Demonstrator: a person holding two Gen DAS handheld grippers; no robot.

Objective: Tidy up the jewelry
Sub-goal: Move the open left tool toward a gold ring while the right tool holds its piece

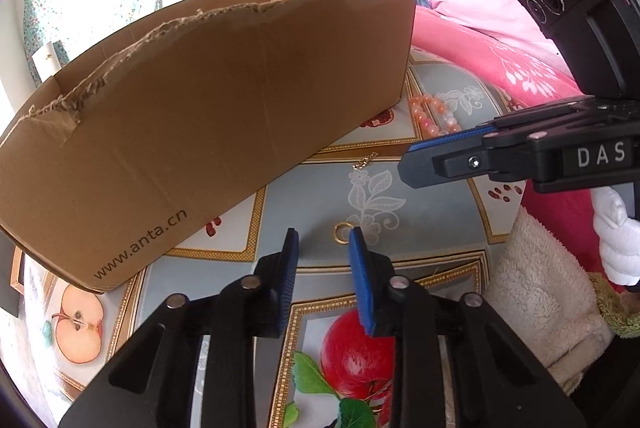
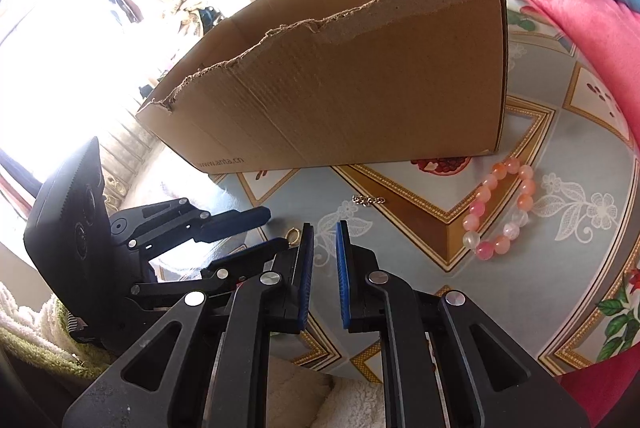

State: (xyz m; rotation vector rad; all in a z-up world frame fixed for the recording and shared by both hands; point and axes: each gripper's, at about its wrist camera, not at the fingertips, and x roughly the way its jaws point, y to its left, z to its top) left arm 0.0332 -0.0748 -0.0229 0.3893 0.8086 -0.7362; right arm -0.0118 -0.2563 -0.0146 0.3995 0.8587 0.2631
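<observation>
A gold ring (image 1: 343, 232) lies on the patterned cloth just past the tip of my left gripper's right finger. My left gripper (image 1: 323, 234) has its blue pads apart, with nothing pressed between them. The right wrist view puts the ring (image 2: 294, 236) beyond the left gripper's (image 2: 278, 228) tips. My right gripper (image 2: 323, 226) hovers over the cloth with a narrow empty gap; from the left wrist it shows side-on (image 1: 406, 164). A thin chain (image 2: 368, 200) and a pink bead bracelet (image 2: 500, 212) lie near the torn cardboard box (image 2: 360, 88).
The box (image 1: 220, 108) fills the far left and its open top faces up. Pink and red bedding (image 1: 480, 40) lies to the right, and a cream fleecy blanket (image 1: 540, 300) borders the near right. A white-gloved hand (image 1: 612, 240) holds the right gripper.
</observation>
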